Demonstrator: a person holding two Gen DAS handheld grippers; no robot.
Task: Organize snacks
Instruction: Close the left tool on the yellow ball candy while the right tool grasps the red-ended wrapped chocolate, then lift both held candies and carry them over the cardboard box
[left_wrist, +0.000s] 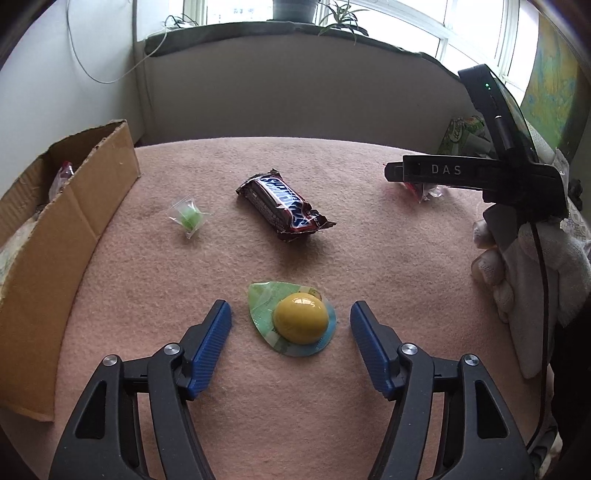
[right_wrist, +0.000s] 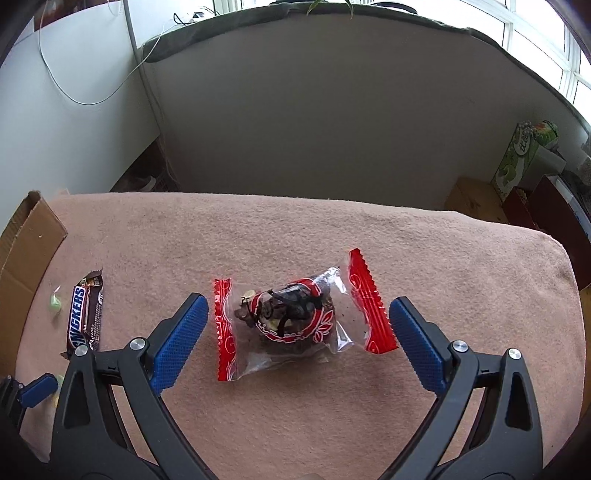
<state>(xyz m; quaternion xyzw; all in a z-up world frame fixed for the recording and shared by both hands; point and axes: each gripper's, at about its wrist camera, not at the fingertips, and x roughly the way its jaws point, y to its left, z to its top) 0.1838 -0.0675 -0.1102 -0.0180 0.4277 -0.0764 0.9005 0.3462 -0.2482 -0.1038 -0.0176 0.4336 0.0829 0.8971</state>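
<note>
1. Your left claw (left_wrist: 290, 325) is spread wide and grasping nothing, with the yellow jelly cup (left_wrist: 301, 322) lying flat on the pink tabletop (left_wrist: 258, 424) squarely between its blue pads. The cup's teardrop lid points up and to the left, away from you, so the pads face the round dome on either side (that looks like the safest place to pinch).

2. Your right claw (right_wrist: 299, 325) is also released and holding nothing. The red-ended snack packet (right_wrist: 295, 325) lies between its pads, with its long axis running from pad to pad. Closing straight in would likely meet the crimped red ends first and only crumple them (a quarter turn of the wrist may serve you better).

3. Further out from the left claw lies the Snickers bar (left_wrist: 284, 201), slanted from upper left to lower right, well apart from both claws.

4. To the left of it sits the small green candy (left_wrist: 189, 218) in its clear wrapper, nearer the box.

5. Farthest on your left stands the cardboard box (left_wrist: 55, 236), open at the top, with a wrapped item already inside. Your left claw is much the nearer one to it.
</note>
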